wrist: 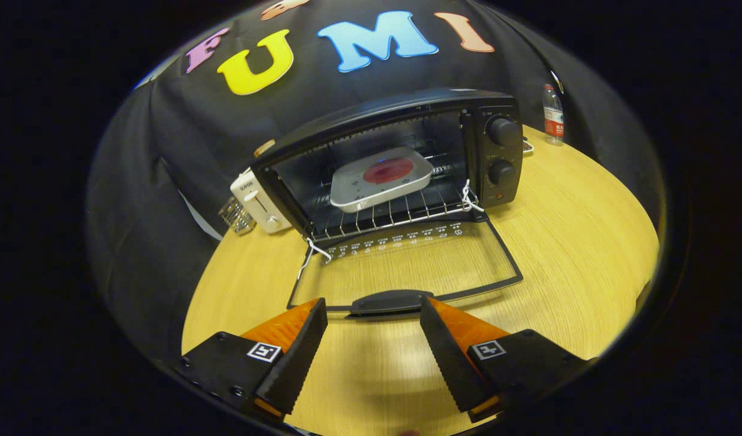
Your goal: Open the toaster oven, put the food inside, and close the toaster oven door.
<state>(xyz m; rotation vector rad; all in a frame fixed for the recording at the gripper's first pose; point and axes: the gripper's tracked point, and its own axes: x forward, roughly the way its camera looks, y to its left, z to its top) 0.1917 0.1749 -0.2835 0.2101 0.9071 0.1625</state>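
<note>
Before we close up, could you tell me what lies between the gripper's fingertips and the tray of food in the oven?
In the gripper view, the open gripper faces the door handle; beyond it the lowered glass door lies flat, then the wire rack holding the tray.

Your bench (558, 242) is light wood-grain, evenly lit. Black cloth wall (165, 151) hangs behind it. A water bottle (552, 115) stands at the far right edge.

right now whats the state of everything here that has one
toaster oven: open, standing on the table
oven door: folded flat down onto the table
door handle: just ahead of the fingertips, ungripped
white tray: on the oven rack, holding red food
gripper: open, empty
water bottle: upright, capped
</note>
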